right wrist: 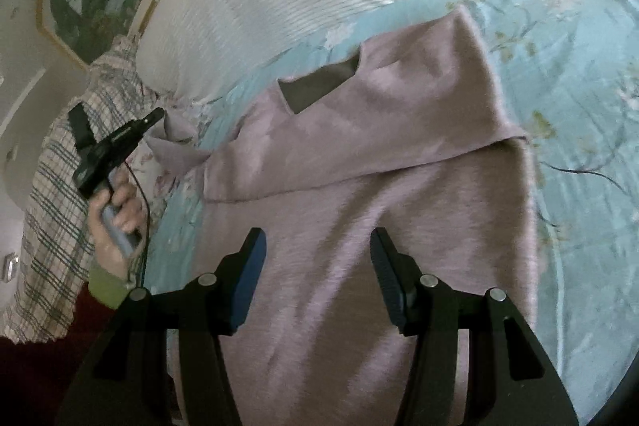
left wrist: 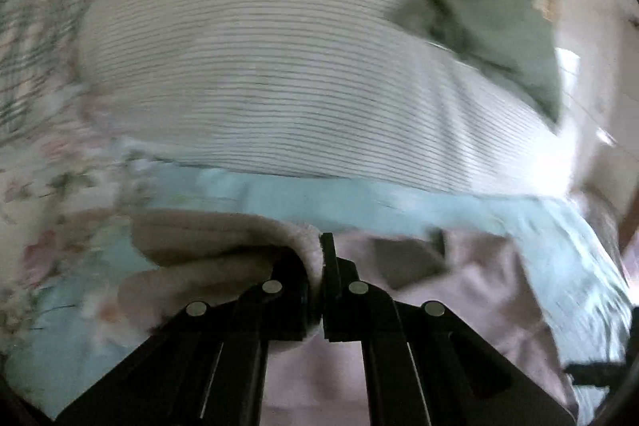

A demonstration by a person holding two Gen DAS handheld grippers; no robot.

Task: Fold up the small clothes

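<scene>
Floral sheet [right wrist: 579, 38] covers the bed under a mauve top [right wrist: 359, 186]. Its long axis runs away from the right gripper [right wrist: 317, 274], which hangs unclenched over the hem. Left gripper [left wrist: 319, 266] pinches the sleeve [right wrist: 175, 150] at the top's left.

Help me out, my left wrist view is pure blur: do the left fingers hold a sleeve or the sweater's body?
Observer: A sleeve. The left gripper pinches the end of the sleeve, which is pulled out sideways from the sweater.
Operator: And the right gripper?
Observer: The right gripper hovers over the sweater's body, fingers open, nothing between them.
Operator: Any fold done yet?
Observer: It seems so: the part with the neckline lies as a flap across the body, on the blue floral sheet.
</scene>
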